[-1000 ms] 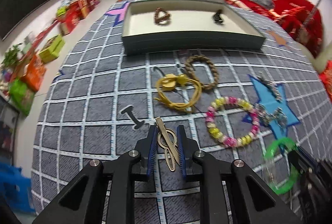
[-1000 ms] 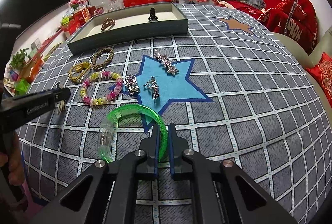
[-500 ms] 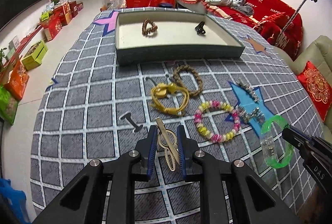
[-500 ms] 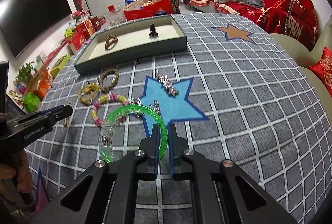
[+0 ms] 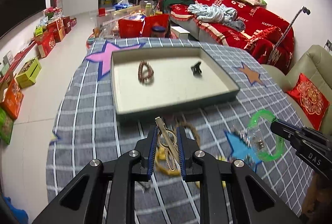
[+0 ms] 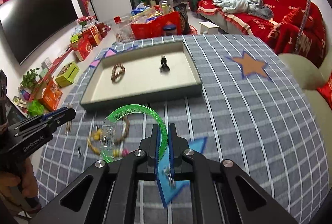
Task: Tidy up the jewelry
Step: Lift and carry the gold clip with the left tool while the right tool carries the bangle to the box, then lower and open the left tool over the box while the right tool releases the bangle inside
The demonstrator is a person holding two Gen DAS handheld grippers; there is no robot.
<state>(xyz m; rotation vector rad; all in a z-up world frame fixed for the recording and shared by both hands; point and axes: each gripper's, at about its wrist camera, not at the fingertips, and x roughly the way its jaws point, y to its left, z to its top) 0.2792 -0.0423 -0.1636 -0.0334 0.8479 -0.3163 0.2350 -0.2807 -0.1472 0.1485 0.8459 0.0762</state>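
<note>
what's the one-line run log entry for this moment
left claw: shut on gold hair clip | right claw: shut on green bangle | tray: holds beaded bracelet, black clip

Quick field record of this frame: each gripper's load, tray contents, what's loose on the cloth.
left gripper: shut on gold hair clip
right gripper: shut on green bangle
tray: brown bead bracelet, black hair claw
loose on cloth: braided rope bracelet, yellow cord, others blurred
carried items: above the checked tablecloth, short of the tray
</note>
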